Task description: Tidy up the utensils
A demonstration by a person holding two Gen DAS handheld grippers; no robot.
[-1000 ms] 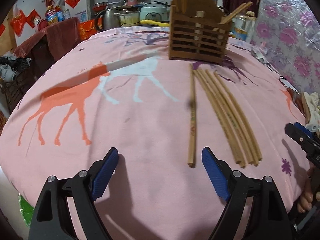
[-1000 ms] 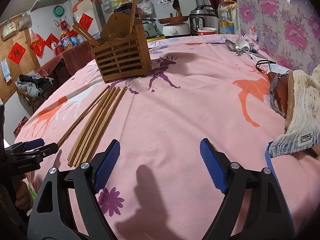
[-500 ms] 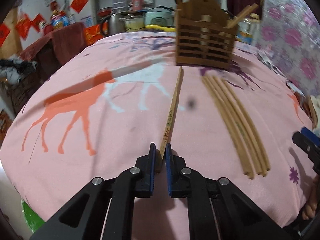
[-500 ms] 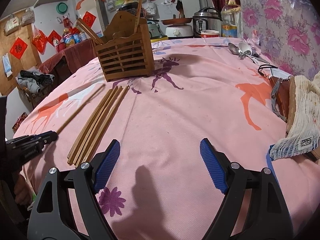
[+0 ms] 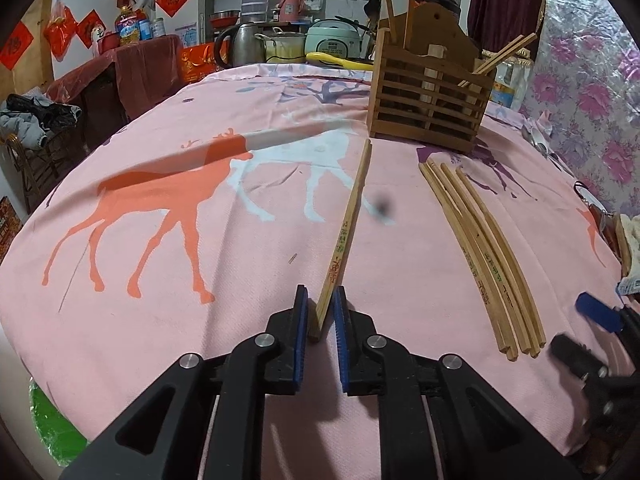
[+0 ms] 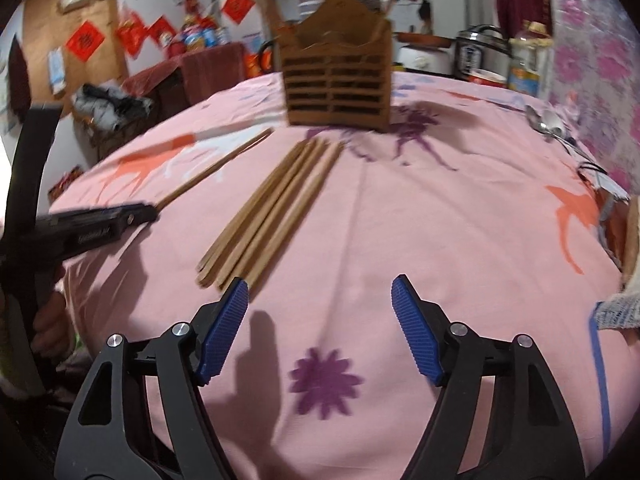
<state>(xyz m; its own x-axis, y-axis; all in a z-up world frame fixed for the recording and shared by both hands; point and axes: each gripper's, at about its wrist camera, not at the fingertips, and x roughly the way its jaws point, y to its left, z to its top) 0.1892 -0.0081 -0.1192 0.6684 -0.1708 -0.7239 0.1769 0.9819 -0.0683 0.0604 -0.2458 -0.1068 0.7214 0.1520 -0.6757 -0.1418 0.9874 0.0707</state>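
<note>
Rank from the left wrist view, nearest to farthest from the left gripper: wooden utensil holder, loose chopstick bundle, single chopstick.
1. Single chopstick: between the left gripper pads.
2. Loose chopstick bundle: on the cloth, to the right.
3. Wooden utensil holder: upright at the far side.

The left gripper (image 5: pixel 320 320) points downward at a slant, its blue pads (image 5: pixel 301 320) nearly together and just easing apart around the near end of a single chopstick (image 5: pixel 344 236). The right gripper (image 6: pixel 320 312) also tilts downward, jaws wide but closing with nothing between them. Fingers (image 6: pixel 48 320) wrap the left handle.
</note>
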